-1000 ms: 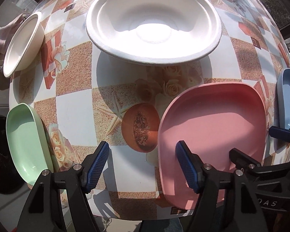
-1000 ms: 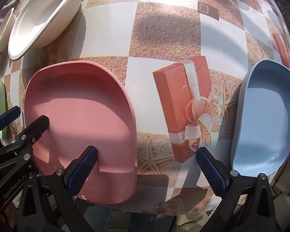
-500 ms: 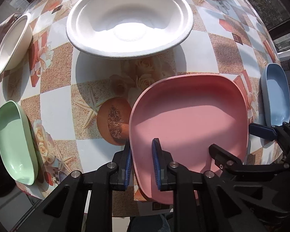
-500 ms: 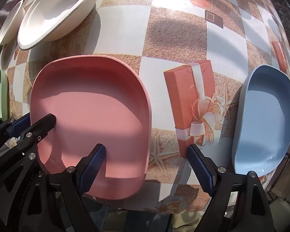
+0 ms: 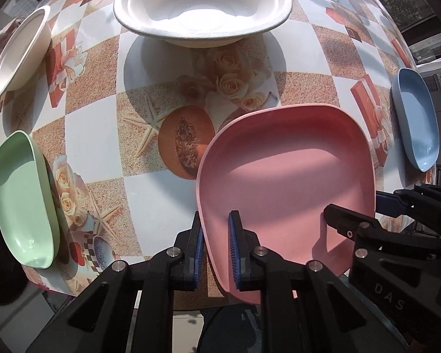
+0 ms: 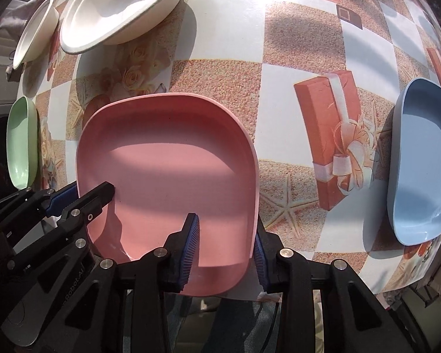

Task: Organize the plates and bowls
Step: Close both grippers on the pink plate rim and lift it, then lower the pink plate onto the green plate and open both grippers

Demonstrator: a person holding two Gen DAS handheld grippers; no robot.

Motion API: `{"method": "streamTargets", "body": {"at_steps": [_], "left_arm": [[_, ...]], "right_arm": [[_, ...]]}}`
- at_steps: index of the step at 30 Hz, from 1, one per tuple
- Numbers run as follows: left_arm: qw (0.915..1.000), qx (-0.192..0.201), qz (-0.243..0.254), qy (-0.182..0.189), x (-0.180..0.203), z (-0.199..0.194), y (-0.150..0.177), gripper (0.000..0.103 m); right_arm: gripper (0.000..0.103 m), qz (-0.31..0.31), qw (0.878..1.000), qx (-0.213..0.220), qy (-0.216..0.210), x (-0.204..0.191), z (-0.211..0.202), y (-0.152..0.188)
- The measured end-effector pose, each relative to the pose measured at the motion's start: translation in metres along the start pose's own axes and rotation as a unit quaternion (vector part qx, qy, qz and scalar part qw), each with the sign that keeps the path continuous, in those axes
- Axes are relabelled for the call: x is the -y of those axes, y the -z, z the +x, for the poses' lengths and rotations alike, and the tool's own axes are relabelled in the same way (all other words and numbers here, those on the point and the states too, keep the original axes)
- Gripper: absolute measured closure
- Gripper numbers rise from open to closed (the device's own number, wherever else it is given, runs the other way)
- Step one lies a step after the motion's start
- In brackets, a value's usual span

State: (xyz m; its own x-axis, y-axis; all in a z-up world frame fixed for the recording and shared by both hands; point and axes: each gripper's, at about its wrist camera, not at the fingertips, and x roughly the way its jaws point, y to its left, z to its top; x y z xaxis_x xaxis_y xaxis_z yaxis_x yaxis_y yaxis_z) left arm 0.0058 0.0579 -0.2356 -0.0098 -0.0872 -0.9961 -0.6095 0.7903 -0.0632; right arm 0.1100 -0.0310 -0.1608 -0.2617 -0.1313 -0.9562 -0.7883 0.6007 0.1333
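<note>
Pink plate [image 5: 285, 182] sits directly ahead of both grippers, held by its near rim from two sides. The left gripper [image 5: 216, 250] is clamped on the plate's left near edge, one blue pad outside the rim and one inside the dish, both pressed against the wall. The right gripper [image 6: 225, 250] straddles the plate's right near corner, its jaws closing on the rim, with the rim between the pads and the outer pad right at the plate's edge; whether both pads already press on it I cannot tell for sure.

Past the pink plate, further from the left gripper, stands a large white bowl [image 5: 203, 6], well apart from it. A smaller white bowl [image 5: 19, 53] is far off to the left. A green plate [image 5: 23, 200] lies to the left of the left gripper, near the edge of the table [image 5: 103, 147]. A blue plate [image 6: 420, 170] lies to the right of the right gripper, apart from the pink one.
</note>
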Motion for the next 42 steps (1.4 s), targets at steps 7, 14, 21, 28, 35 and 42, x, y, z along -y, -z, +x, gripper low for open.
{"method": "streamTargets", "body": {"at_steps": [7,14,21,28,35,42], "left_arm": [[0.9999,-0.002,0.01,0.001,-0.032,0.011,0.033,0.086],[0.9998,-0.002,0.018,0.001,-0.053,0.012,0.056,0.086],[0.9989,0.011,0.046,-0.002,-0.059,0.009,0.074,0.085],[0.9991,0.012,0.04,-0.006,-0.061,0.006,0.079,0.085],[0.9997,-0.005,0.0,-0.024,-0.05,0.008,0.057,0.085],[0.999,0.001,0.04,-0.022,-0.03,-0.015,0.05,0.085]], "right_arm": [[0.065,-0.004,1.0,-0.015,-0.002,-0.031,-0.002,0.002],[0.062,0.014,1.0,-0.004,0.007,-0.043,0.002,0.023],[0.058,0.024,0.999,0.014,0.016,-0.067,0.025,0.049],[0.049,0.003,1.0,0.012,0.006,-0.045,0.038,0.036],[0.051,-0.024,1.0,0.016,-0.012,-0.052,0.048,0.046],[0.052,0.017,0.999,0.017,-0.037,-0.048,0.036,0.053]]}}
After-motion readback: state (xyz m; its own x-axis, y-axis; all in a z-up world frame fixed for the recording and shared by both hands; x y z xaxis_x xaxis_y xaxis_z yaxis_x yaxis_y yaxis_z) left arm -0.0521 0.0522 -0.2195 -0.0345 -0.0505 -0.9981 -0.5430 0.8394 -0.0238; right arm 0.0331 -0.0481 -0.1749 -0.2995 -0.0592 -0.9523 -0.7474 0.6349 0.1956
